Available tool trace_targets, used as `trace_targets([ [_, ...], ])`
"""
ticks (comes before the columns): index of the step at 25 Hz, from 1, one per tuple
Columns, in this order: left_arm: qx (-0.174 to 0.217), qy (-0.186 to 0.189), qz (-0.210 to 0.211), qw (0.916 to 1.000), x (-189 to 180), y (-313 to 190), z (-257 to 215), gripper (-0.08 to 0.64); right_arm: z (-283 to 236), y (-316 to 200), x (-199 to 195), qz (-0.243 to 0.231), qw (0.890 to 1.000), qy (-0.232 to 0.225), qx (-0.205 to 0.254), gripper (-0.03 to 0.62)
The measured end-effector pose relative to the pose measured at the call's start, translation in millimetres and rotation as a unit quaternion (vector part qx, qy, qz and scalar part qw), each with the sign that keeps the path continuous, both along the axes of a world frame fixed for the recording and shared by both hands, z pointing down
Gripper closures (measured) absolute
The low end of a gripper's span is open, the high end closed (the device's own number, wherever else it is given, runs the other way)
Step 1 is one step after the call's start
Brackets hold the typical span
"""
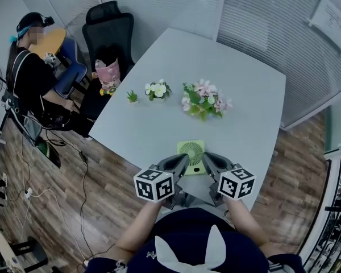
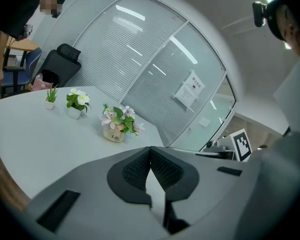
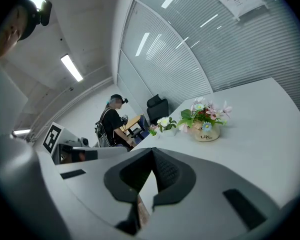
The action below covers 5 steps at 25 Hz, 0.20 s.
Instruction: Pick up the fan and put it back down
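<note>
The small green fan (image 1: 191, 151), square with a round grille, is at the near edge of the white table (image 1: 244, 95). It sits between my two grippers, which flank it left and right. My left gripper (image 1: 183, 159) is at its left side and my right gripper (image 1: 207, 158) at its right side. Whether the fan rests on the table I cannot tell. In the left gripper view the left gripper (image 2: 150, 151) has its jaws shut tip to tip with nothing between them. The right gripper (image 3: 152, 154) looks the same in its own view. Neither gripper view shows the fan.
A pot of pink flowers (image 1: 203, 102) stands mid-table beyond the fan. A white-flower pot (image 1: 157, 90) and a tiny green plant (image 1: 132, 97) stand further left. A black office chair (image 1: 108, 30) and a seated person (image 1: 31, 73) are past the table's left corner.
</note>
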<state>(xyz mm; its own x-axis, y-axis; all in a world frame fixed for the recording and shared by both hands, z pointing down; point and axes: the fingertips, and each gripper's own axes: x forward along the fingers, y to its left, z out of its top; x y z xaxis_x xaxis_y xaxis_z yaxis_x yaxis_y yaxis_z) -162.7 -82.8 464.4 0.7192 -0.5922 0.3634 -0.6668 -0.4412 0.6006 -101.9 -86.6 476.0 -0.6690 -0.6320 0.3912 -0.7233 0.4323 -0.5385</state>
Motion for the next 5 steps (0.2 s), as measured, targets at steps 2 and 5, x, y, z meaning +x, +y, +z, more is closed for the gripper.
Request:
trace_targets([
  [2, -0.001, 0.002, 0.0, 1.0, -1.2, 1.4, 0.7, 0.538, 0.0, 1.5, -1.1, -0.001, 1.0, 0.001, 0.0, 0.591],
  [5, -0.002, 0.005, -0.001, 1.0, -2.1, 2.9, 1.3, 0.538, 0.4, 4.0, -2.2, -0.002, 1.0, 0.001, 0.0, 0.591],
])
